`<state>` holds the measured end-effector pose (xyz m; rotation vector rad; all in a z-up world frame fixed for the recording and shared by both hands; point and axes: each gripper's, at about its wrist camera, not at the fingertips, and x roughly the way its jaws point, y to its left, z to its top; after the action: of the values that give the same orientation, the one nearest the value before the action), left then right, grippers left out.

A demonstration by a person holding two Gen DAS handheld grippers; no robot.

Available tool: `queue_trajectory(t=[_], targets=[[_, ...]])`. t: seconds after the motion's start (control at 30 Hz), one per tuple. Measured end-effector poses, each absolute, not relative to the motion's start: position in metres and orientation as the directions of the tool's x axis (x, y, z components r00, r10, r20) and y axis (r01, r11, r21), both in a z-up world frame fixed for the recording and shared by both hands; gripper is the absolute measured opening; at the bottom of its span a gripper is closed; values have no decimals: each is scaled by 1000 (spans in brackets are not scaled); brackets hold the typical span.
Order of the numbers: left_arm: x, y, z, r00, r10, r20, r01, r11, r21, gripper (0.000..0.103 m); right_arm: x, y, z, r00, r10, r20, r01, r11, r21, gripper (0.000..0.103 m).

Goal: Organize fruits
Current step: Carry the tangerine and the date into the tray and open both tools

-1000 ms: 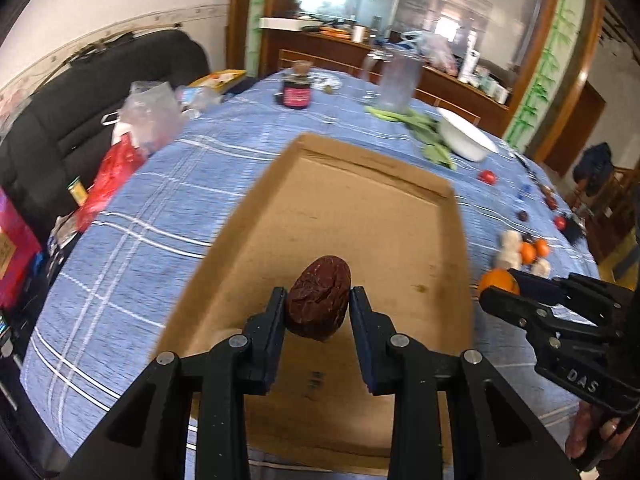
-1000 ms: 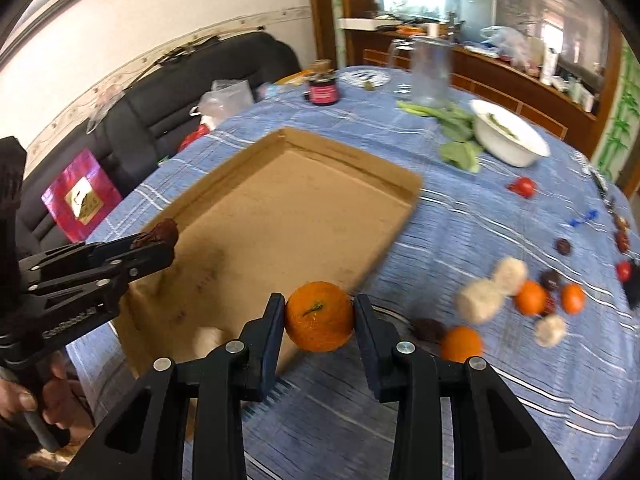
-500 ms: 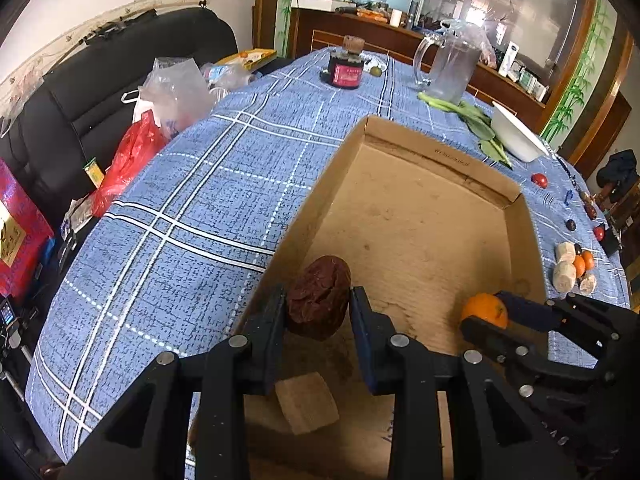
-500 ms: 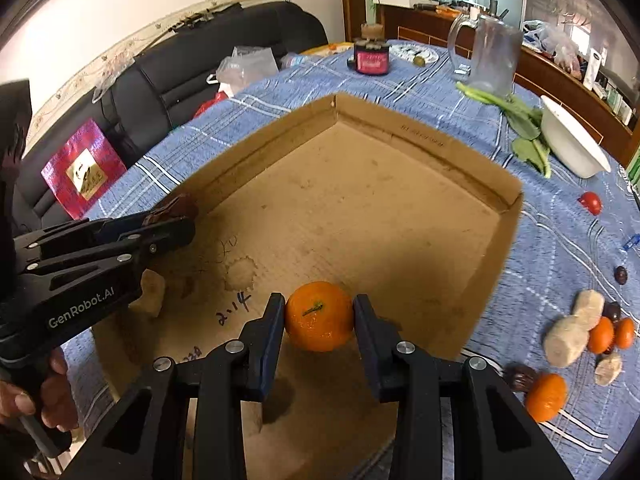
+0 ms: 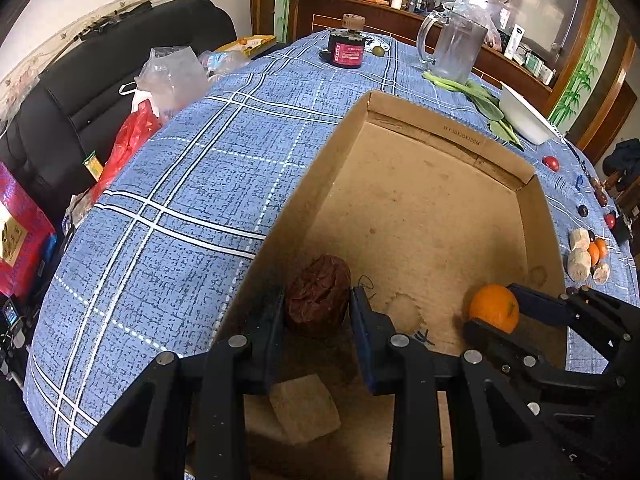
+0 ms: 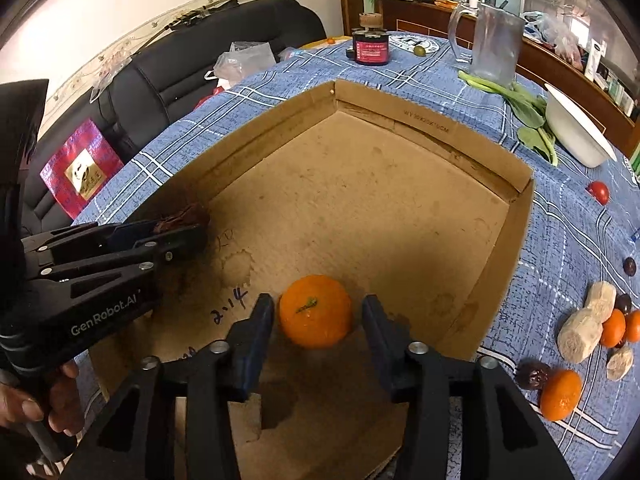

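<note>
Dining table under blue plaid cloth (image 5: 192,184); shallow cardboard box (image 6: 436,128) before me. My right gripper (image 6: 318,316) has just been opening: mandarin (image 6: 315,311) sits free on the box floor between its jaws. My left gripper (image 5: 318,312) clamps a dried red date (image 5: 318,306) low over the box's left side. More fruit (image 6: 560,394) lies outside, right.

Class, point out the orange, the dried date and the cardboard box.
orange (image 6: 315,311), right wrist view, its front skin.
dried date (image 5: 318,297), left wrist view, its wrinkled face.
cardboard box (image 6: 424,123), right wrist view, its far wall.
</note>
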<state>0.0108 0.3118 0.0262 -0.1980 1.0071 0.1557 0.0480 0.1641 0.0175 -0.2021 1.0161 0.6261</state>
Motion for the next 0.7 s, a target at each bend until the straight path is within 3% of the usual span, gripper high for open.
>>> queue_trajectory(t=[0.4, 0.53, 0.7], targets=[[-10, 303, 42, 551, 99, -828, -248, 967, -50, 49, 26, 150, 37, 400, 405, -822, -576, 809, 118, 53], [-18, 295, 48, 562, 112, -819, -261, 964, -48, 53, 12, 136, 51, 440, 403, -803, -574, 814, 94, 66], [-26, 276, 56, 576, 129, -807, -260, 965, -31, 59, -3, 113, 66, 490, 387, -781, -561, 826, 58, 73]])
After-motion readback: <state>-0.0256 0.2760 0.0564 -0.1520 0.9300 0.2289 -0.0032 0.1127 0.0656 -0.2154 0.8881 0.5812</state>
